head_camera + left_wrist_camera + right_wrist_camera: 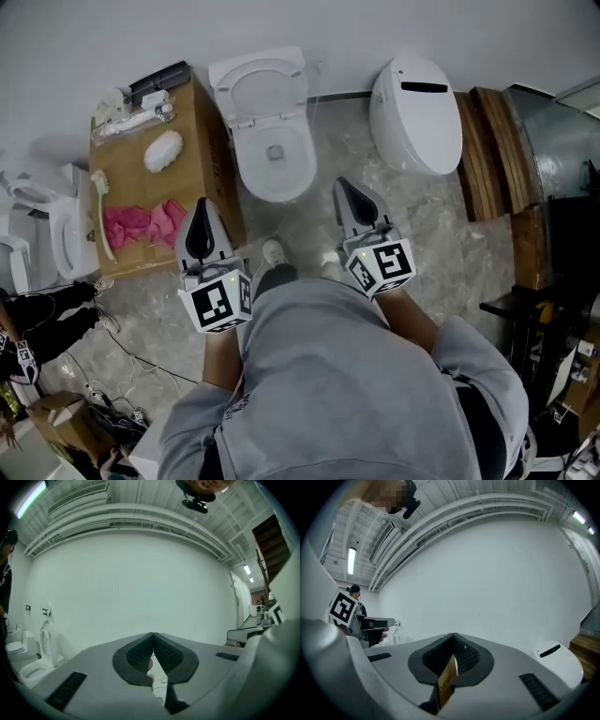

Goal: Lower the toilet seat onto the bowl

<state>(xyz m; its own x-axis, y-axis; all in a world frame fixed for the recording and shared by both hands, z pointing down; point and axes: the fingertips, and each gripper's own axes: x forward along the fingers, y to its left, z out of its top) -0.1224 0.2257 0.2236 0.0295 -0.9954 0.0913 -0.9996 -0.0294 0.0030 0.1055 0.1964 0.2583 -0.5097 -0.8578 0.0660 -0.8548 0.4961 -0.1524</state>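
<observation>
A white toilet stands against the wall at the top middle of the head view, with its seat (265,94) raised and the bowl (278,164) uncovered. My left gripper (202,204) points toward the wall to the bowl's lower left, beside a cardboard box, and is shut with nothing in it. My right gripper (340,184) is on the bowl's lower right, also shut and holding nothing. Both are short of the toilet and touch nothing. In the left gripper view its pads (140,653) meet at the tip. In the right gripper view the pads (466,656) are together, with a yellow tag showing low in the gap.
A cardboard box (131,183) left of the toilet carries a white brush (162,150) and pink cloths (141,225). A second toilet with its lid down (417,112) stands to the right, with wooden planks (487,150) beyond. Another toilet (66,234) is at the far left.
</observation>
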